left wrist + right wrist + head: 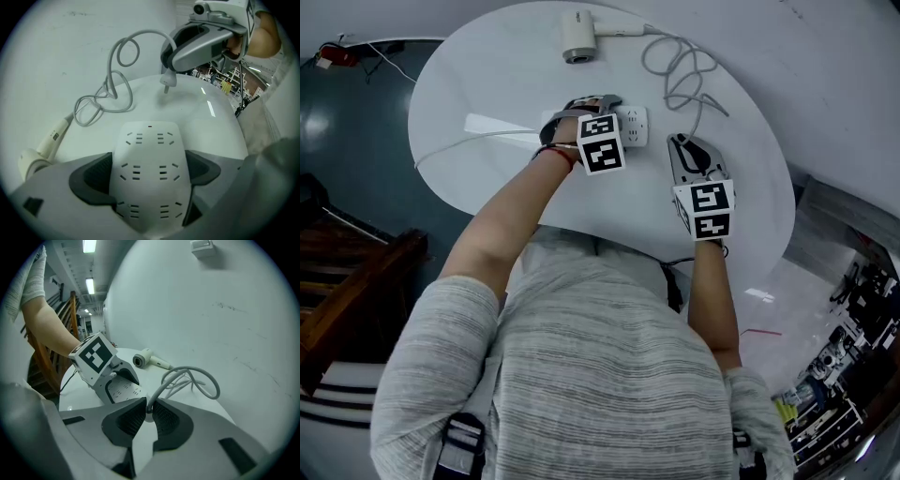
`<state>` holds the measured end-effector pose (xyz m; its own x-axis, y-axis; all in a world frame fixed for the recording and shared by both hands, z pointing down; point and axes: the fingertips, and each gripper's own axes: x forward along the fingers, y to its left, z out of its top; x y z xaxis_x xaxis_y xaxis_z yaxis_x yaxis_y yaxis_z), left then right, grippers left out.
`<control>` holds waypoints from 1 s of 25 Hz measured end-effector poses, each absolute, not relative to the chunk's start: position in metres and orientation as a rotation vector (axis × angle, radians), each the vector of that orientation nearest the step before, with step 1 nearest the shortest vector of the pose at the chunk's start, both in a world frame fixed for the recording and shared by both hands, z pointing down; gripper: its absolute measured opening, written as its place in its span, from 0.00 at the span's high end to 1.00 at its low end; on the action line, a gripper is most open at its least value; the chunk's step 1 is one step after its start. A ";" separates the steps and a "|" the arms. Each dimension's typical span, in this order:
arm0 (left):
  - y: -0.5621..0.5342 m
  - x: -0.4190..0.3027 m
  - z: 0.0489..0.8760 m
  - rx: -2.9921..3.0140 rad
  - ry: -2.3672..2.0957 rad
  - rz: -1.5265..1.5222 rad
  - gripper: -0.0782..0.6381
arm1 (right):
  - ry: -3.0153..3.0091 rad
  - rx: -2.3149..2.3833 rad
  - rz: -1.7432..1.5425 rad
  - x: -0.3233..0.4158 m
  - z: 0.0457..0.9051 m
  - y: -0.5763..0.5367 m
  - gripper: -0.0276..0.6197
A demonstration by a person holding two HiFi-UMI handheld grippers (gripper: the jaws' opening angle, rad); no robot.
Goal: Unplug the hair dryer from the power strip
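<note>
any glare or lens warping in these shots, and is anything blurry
Head view: sharp, one pale glare patch on the white table. Left gripper view: round fisheye with black corners, the power strip bulging, a glare streak on the table. Right gripper view: same fisheye bend, ceiling lights blown out.

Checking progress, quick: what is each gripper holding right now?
Left gripper: closed on the power strip.
Right gripper: closed on the plug, which is out of the strip.
</note>
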<state>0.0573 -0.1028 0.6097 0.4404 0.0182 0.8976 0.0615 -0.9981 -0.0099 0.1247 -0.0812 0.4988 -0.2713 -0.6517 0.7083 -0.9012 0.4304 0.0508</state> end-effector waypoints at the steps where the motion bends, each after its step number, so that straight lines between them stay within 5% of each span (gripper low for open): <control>1: -0.103 0.057 0.610 -2.631 -0.071 -1.639 0.23 | -2.012 1.307 0.490 0.127 0.502 -0.078 0.88; 10: -0.105 0.057 0.605 -2.635 -0.028 -1.525 0.23 | -1.933 1.292 0.549 0.141 0.530 -0.047 0.88; 25: -0.069 0.047 0.481 -2.945 0.269 -0.833 0.25 | -1.921 1.260 0.593 0.135 0.548 -0.029 0.88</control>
